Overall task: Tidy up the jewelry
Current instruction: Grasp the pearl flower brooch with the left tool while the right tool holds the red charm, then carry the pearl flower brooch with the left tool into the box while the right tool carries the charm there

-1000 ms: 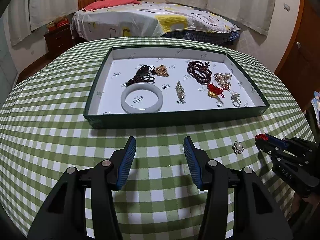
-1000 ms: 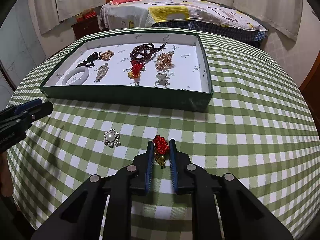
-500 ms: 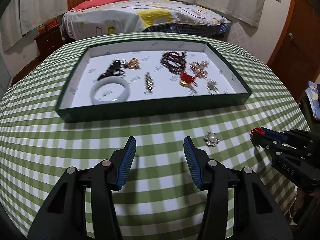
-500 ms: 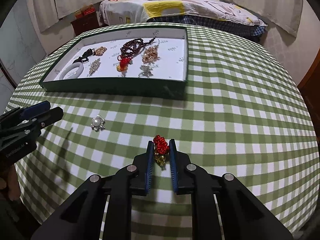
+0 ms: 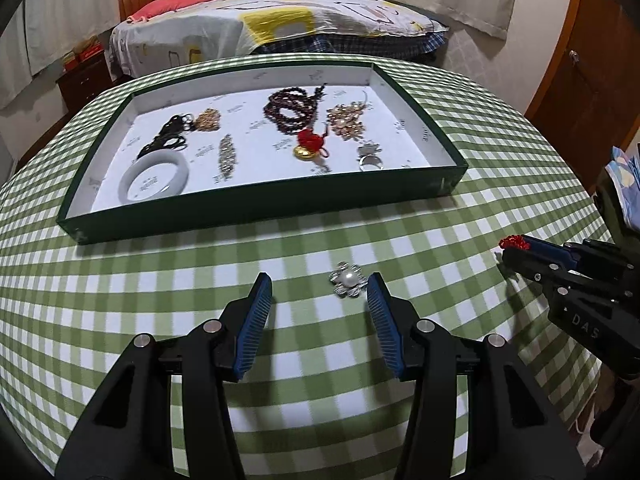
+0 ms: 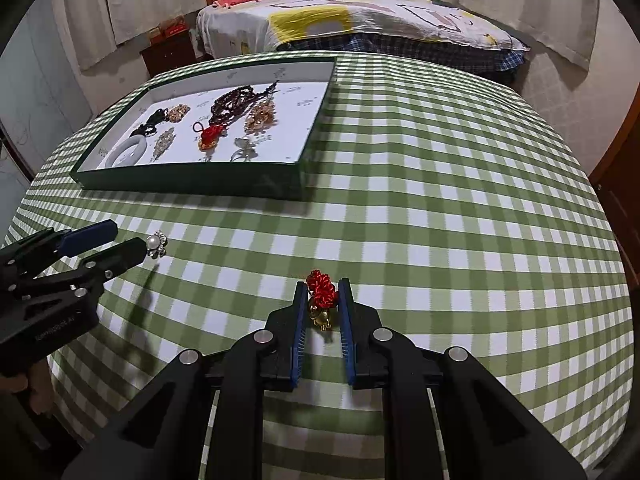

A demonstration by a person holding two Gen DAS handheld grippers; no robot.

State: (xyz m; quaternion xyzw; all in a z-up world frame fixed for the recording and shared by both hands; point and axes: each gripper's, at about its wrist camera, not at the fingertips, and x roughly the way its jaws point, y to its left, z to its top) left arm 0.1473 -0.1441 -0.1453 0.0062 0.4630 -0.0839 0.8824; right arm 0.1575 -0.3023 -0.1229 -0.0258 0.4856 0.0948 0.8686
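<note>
The left gripper [image 5: 319, 292] is shown with jaws wide and nothing between them; the brooch [image 5: 347, 279] lies flat on the cloth [image 5: 200, 292] just ahead of the gap, nearer the right-hand jaw. The brooch is judged light, rigid and slippery: a smooth pearl in a low metal flower. Hold is best taken across the metal rim, not on the pearl, with the pads lowered close to the cloth. The tray [image 5: 256, 212] lies well ahead of the jaws, with other jewelry laid in it. The right gripper [image 6: 322, 286] is shown with jaws narrow, clamped on the charm [image 6: 320, 289]; its knot is soft and compressible, and the gold pendant hangs loose between the jaws.
</note>
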